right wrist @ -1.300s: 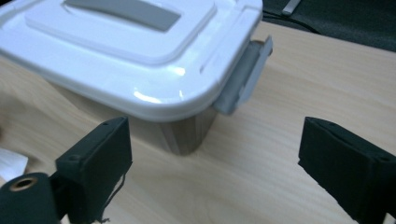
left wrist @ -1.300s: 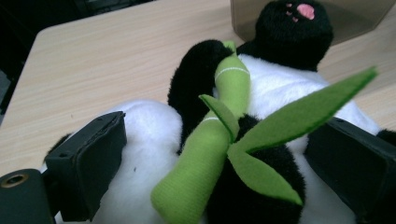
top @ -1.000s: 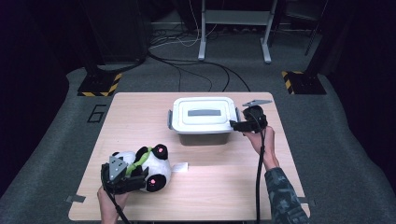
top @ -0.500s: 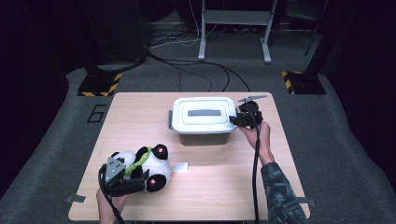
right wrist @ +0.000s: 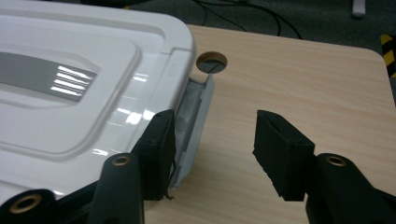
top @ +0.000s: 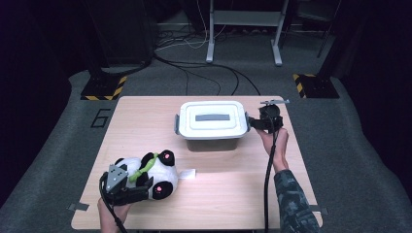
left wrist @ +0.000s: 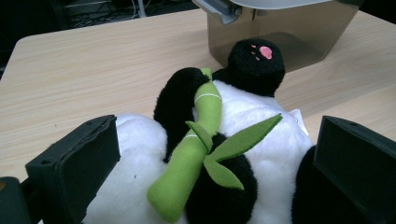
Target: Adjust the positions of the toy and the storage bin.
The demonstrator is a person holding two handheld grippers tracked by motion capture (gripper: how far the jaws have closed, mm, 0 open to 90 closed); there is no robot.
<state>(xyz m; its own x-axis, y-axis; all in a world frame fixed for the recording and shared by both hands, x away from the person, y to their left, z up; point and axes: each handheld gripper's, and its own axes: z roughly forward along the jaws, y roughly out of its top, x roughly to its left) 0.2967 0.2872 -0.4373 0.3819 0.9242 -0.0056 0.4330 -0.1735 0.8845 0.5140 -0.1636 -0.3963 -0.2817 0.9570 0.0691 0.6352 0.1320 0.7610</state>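
Right gripper view: right gripper (right wrist: 215, 154) is sitting at the white lidded box's (right wrist: 84, 79) grey side latch (right wrist: 196, 116), jaws just reopening, spread, latch flap by one pad, nothing pinched.

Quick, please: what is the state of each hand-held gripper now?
Left hand-held gripper: around the panda toy; grip cannot be told.
Right hand-held gripper: open, at the box latch.

We see a bright table (top: 145, 121) with dark, dim floor all around it, white shiny glare on the box lid (right wrist: 70, 74), a soft shadow under the box, and close-up pictures a bit blurry near the lid.
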